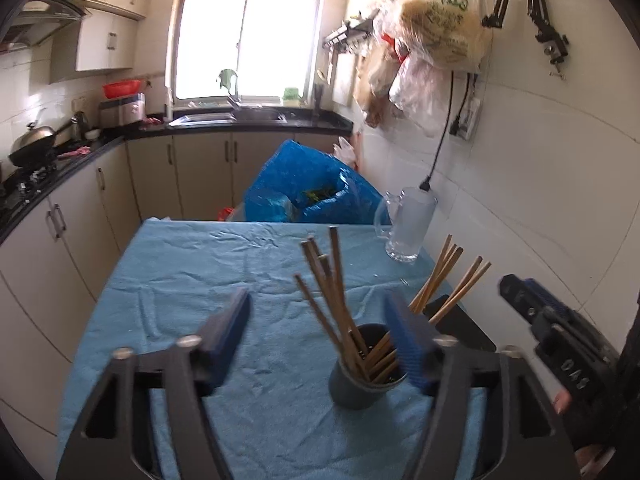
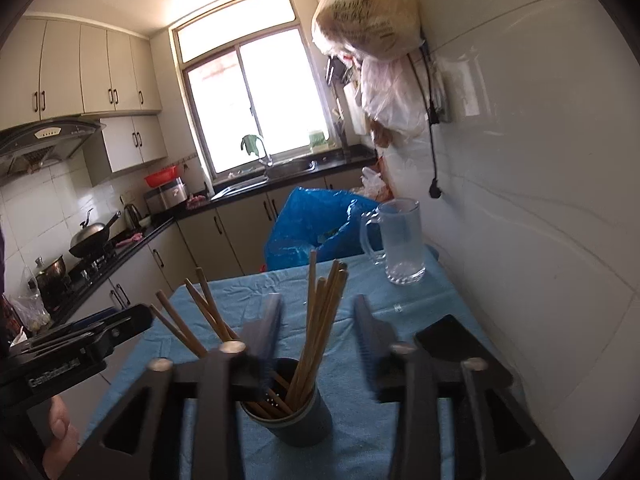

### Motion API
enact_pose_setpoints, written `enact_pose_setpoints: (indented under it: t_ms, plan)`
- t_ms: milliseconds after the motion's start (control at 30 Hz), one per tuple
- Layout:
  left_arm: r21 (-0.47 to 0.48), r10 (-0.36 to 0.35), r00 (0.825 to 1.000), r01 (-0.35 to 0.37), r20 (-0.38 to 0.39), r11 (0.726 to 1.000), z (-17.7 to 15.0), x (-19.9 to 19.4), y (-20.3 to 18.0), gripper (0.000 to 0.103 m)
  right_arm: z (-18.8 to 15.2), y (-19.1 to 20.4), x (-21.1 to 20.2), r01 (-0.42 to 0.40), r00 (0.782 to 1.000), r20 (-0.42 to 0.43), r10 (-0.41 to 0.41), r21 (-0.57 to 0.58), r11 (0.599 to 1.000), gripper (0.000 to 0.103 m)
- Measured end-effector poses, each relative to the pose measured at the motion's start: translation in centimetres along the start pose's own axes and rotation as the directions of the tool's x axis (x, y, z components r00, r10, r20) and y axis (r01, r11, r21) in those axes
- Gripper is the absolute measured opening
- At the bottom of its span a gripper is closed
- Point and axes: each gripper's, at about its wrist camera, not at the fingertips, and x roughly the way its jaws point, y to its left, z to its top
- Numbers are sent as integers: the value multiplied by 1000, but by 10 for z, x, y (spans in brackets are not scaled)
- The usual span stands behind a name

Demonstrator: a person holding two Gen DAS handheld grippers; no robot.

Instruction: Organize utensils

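Left gripper (image 1: pixel 320 344) and right gripper (image 2: pixel 318 336) apparently open.

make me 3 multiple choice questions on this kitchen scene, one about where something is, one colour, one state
1. Where does the glass mug stand?
A. at the table's far end, near the tiled wall
B. inside the sink
C. on the stove

2. What colour is the cloth that covers the table?
A. red
B. light blue
C. white

3. How are the chopsticks?
A. lying flat on the cloth
B. gripped between closed pads
C. standing loose in the dark cup

Answers:
1 A, it stands on the cloth's far corner beside the wall.
2 B, the cloth is light blue in both views.
3 C, both the left gripper and the right gripper stand open, clear of the sticks.
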Motion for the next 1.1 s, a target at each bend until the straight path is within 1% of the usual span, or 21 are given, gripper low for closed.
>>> enact_pose_setpoints:
  t_ms: [33, 67, 100, 133, 167, 267, 400, 500, 567, 633, 667, 733, 767, 900, 967, 1100]
  plan:
    - [-2, 18, 1000, -18, 23, 1000, -4, -11, 4, 86, 0, 0, -7, 6, 1000, 12, -6, -3, 1000, 62]
    - [-1, 33, 999, -33, 37, 999, -7, -17, 6, 88, -1, 0, -15, 12, 1000, 26, -11, -12, 1000, 71]
    - [4, 54, 997, -55, 52, 998, -11, -26, 10, 91, -2, 1, -22, 18, 999, 37, -17, -26, 999, 76]
    - [5, 66, 996, -66, 58, 998, -14, -31, 12, 91, -4, 3, -28, 29, 999, 44, -28, -37, 999, 86]
    - [1, 82, 995, -82, 64, 997, -20, -38, 16, 92, -6, 4, -34, 48, 998, 53, -45, -49, 998, 93]
    - [-1, 115, 991, -115, 66, 993, -40, -53, 24, 95, -17, 9, -50, 84, 995, 68, -79, -75, 994, 100]
    - [-3, 168, 984, -168, 53, 986, -71, -68, 34, 95, -34, 15, -64, 119, 992, 42, -115, -92, 989, 103]
    - [-18, 204, 979, -203, 27, 979, -97, -76, 41, 95, -53, 19, -75, 131, 991, 16, -130, -92, 987, 103]
    - [-21, 218, 976, -218, 7, 976, -111, -78, 43, 96, -68, 24, -84, 158, 987, 21, -157, -95, 983, 103]
    - [-26, 245, 969, -245, -14, 969, -125, -79, 44, 99, -84, 27, -92, 199, 980, 22, -198, -91, 976, 103]
    - [-26, 248, 968, -249, -27, 968, -132, -79, 45, 99, -92, 28, -94, 214, 977, 17, -214, -81, 973, 103]
    - [-26, 240, 969, -242, -49, 970, -144, -78, 47, 100, -106, 28, -95, 215, 976, -9, -216, -69, 974, 103]
    - [-19, 250, 966, -252, -58, 968, -150, -78, 47, 100, -112, 28, -93, 220, 975, -26, -223, -76, 972, 103]
    - [-1, 253, 962, -254, -104, 967, -156, -66, 48, 100, -119, 24, -83, 249, 963, -77, -257, -98, 964, 103]
    - [-9, 242, 962, -245, -124, 970, -158, -62, 50, 100, -121, 22, -78, 255, 960, -94, -263, -91, 963, 103]
    - [-44, 249, 956, -258, -153, 965, -162, -56, 53, 100, -126, 25, -73, 251, 959, -108, -262, -108, 962, 103]
